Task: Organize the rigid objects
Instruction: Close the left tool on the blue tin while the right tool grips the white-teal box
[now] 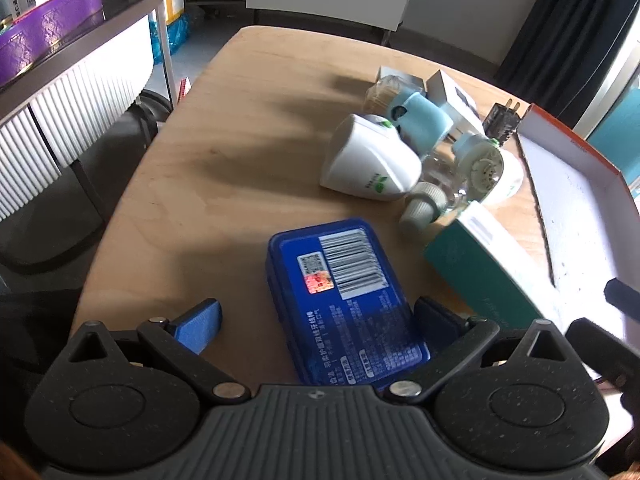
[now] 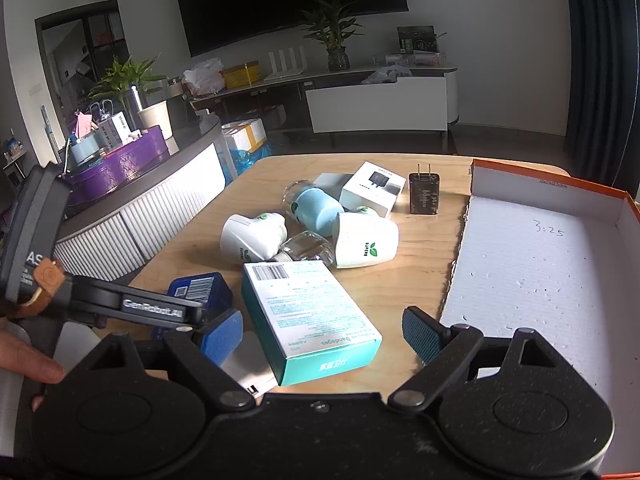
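Observation:
A blue flat case (image 1: 344,300) with a barcode lies on the wooden table between the wide-open fingers of my left gripper (image 1: 320,320); it also shows in the right wrist view (image 2: 200,292). A teal and white bandage box (image 2: 308,320) lies between the open fingers of my right gripper (image 2: 324,334); it shows in the left wrist view (image 1: 480,268) too. An open orange-rimmed box (image 2: 540,280) with a white liner sits at the right.
Behind lie two white plug-in diffusers (image 2: 366,246), a light blue capped bottle (image 2: 316,208), a clear bottle (image 2: 306,246), a white charger box (image 2: 372,188) and a black plug adapter (image 2: 424,194). A curved counter (image 2: 132,200) stands at the left.

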Demonstrator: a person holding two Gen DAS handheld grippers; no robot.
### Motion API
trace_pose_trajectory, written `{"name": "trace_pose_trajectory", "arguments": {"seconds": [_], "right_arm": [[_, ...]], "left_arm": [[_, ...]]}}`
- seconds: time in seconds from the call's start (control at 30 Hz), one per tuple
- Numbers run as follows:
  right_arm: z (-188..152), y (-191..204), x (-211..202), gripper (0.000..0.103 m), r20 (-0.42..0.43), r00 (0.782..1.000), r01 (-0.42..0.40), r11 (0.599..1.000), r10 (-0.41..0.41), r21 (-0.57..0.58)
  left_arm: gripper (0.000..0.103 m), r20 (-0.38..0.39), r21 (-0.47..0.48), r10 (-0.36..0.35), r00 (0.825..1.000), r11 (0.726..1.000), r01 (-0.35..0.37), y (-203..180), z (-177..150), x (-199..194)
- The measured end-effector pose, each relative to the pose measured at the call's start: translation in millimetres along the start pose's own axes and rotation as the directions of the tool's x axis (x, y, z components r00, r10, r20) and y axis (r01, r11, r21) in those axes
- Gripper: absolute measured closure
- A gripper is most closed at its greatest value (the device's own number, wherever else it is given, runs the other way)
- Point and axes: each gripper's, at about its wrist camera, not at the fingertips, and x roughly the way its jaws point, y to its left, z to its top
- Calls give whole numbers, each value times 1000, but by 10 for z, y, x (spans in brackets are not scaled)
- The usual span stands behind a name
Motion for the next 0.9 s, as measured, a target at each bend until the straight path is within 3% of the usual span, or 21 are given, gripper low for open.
{"name": "trace_pose_trajectory", "arguments": {"seconds": [0.23, 0.43, 0.67, 0.8, 0.9], "right_arm": [[109, -30, 149, 1, -61, 996, -59, 998, 58, -27], [263, -135, 491, 1, -163, 980, -124, 990, 111, -70], [326, -96, 799, 1, -293, 947, -171, 980, 135, -101], [314, 72, 922, 1, -331, 939, -167, 963, 90, -212], [353, 1, 1003, 1, -345, 934, -154, 975, 91, -159]], "left_arm": [[5, 14, 100, -14, 1000, 995, 13, 64, 18, 30], [38, 78, 224, 5, 997, 974, -23, -59, -45, 27], [40, 84, 175, -27, 996, 985, 12, 37, -12, 9], [40, 86, 168, -39, 996, 985, 24, 50, -13, -1], [40, 90, 166, -44, 995, 986, 28, 53, -21, -10]]}}
